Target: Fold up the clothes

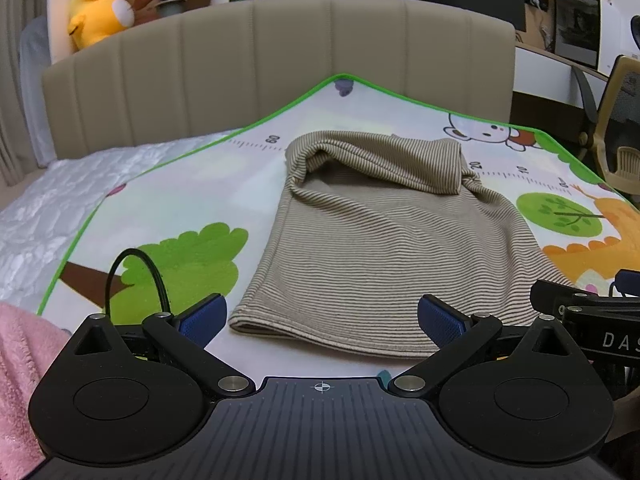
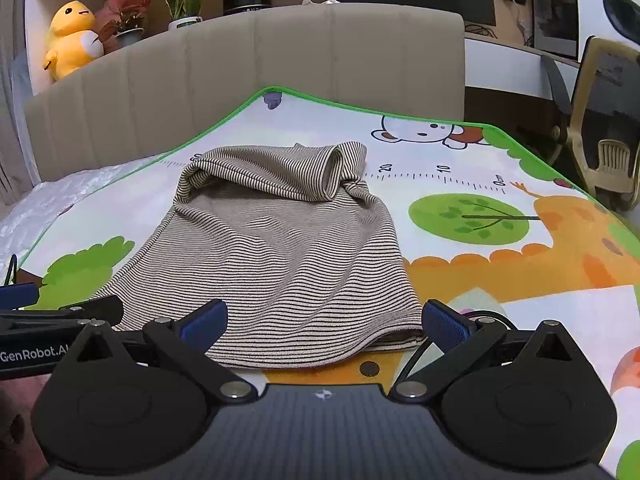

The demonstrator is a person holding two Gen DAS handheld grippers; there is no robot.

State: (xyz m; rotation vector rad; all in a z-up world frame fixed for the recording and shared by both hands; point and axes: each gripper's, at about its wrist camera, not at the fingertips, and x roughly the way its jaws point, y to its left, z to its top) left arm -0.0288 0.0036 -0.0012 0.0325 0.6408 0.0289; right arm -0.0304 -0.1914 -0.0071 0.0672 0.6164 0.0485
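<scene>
A beige garment with thin dark stripes (image 1: 372, 236) (image 2: 272, 248) lies on a cartoon play mat (image 1: 168, 200) (image 2: 500, 272) spread over a bed. Its sides are folded in and a sleeve lies across its far end. The hem faces me. My left gripper (image 1: 322, 318) is open, just short of the hem's left half, with nothing between its blue pads (image 1: 202, 318). My right gripper (image 2: 322, 320) is open too, its fingers straddling the hem's right part, above the cloth. Each gripper's body shows at the edge of the other's view.
A padded beige headboard (image 1: 280, 64) rises behind the mat, with a yellow plush toy (image 1: 98, 4) and potted plants on the shelf above. White bedding (image 1: 44, 208) lies left of the mat, pink fabric (image 1: 20, 368) at near left. A desk and chair (image 2: 604, 128) stand at right.
</scene>
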